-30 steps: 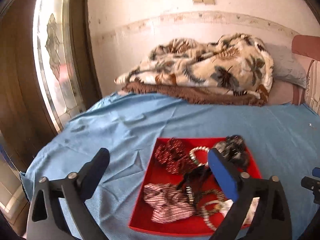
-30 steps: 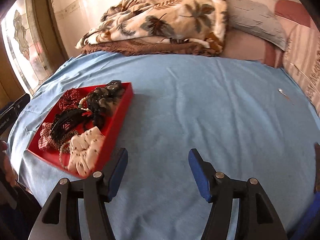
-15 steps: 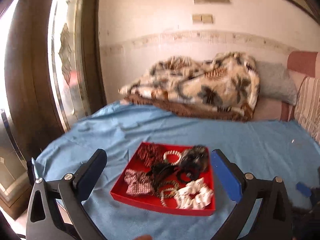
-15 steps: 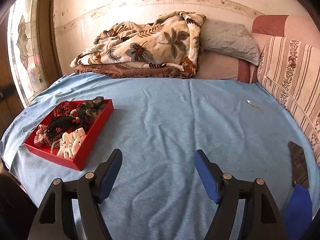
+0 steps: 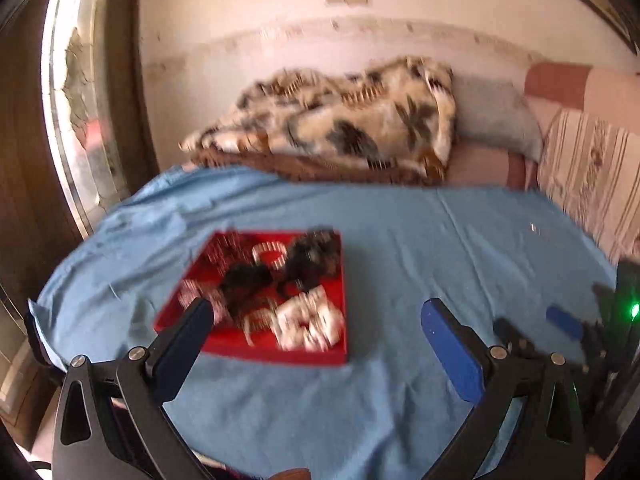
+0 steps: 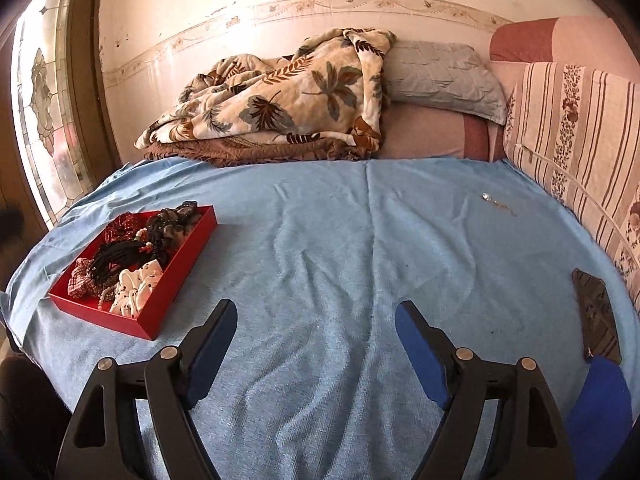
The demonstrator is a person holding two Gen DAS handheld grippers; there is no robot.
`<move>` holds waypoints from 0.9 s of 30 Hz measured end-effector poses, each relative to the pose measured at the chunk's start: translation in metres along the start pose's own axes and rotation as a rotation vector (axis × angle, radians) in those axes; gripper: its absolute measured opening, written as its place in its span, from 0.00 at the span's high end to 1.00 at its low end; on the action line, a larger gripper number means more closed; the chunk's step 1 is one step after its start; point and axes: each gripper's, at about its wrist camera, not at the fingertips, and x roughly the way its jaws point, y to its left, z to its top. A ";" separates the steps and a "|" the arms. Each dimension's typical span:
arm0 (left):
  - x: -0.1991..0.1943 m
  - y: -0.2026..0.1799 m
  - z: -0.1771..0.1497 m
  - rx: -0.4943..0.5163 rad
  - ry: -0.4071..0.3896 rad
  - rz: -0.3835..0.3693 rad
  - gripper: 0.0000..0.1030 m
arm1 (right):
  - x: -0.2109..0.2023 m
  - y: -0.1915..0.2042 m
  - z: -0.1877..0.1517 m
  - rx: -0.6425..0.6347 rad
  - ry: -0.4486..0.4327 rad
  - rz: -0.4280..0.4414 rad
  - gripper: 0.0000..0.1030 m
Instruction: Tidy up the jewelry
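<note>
One red tray point(image 6: 168, 300) on the blue sheet point(image 6: 340, 280), one loose pendant point(image 6: 486, 197) far right. Left gripper point(image 5: 316, 320) gapes empty; right gripper point(image 6: 316, 320) opening, nothing between.

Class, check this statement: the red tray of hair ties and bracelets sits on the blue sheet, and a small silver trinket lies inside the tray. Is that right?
Not quite. The silver trinket lies on the blue sheet, far from the red tray, as the right wrist view shows. The rest stands.
</note>
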 end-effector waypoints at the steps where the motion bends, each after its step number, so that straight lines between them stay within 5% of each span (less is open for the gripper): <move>1: 0.003 -0.001 -0.003 -0.002 0.020 -0.004 0.00 | 0.001 0.000 0.000 -0.001 0.003 0.000 0.17; 27: 0.038 0.014 -0.026 -0.010 0.167 0.043 0.00 | 0.019 0.021 -0.016 -0.076 0.075 -0.020 0.14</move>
